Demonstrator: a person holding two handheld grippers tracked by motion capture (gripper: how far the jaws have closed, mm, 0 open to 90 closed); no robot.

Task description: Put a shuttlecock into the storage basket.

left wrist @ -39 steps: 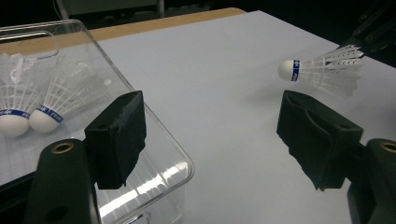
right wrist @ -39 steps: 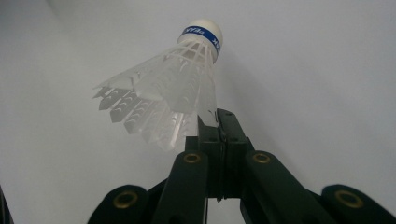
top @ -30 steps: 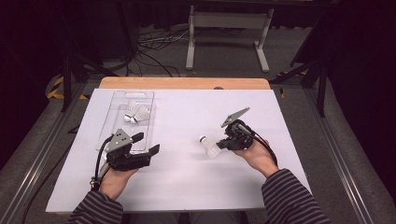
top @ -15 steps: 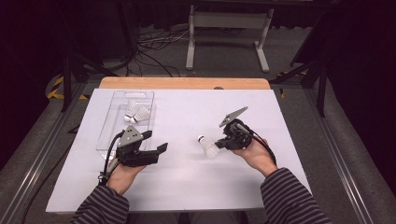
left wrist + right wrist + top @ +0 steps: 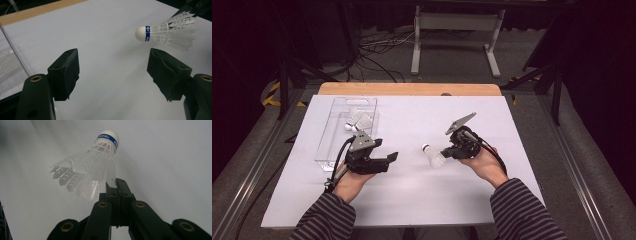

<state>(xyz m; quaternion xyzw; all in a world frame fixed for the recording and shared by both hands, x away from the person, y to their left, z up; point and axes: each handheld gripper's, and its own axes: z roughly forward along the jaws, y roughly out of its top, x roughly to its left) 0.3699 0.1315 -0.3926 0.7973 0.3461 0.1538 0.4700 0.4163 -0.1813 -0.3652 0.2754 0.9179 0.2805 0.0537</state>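
A white shuttlecock (image 5: 432,156) with a blue band hangs just above the white table, cork pointing left. My right gripper (image 5: 448,152) is shut on the edge of its feather skirt (image 5: 87,173), jaws pressed together in the right gripper view (image 5: 116,185). My left gripper (image 5: 393,159) stands open over the table a short way left of the cork, pointing right toward it. In the left gripper view the shuttlecock (image 5: 167,32) floats beyond the wide-apart jaws, upper right. Two more shuttlecocks (image 5: 359,120) lie in a clear plastic tray (image 5: 336,127).
The clear tray sits at the table's left, just behind my left hand. A wooden strip (image 5: 409,89) runs along the far edge of the white surface (image 5: 412,195). Beyond it are cables and a metal stand (image 5: 454,22) on the floor.
My left gripper has moved right, away from the tray and toward the shuttlecock. The right gripper and its shuttlecock have stayed put.
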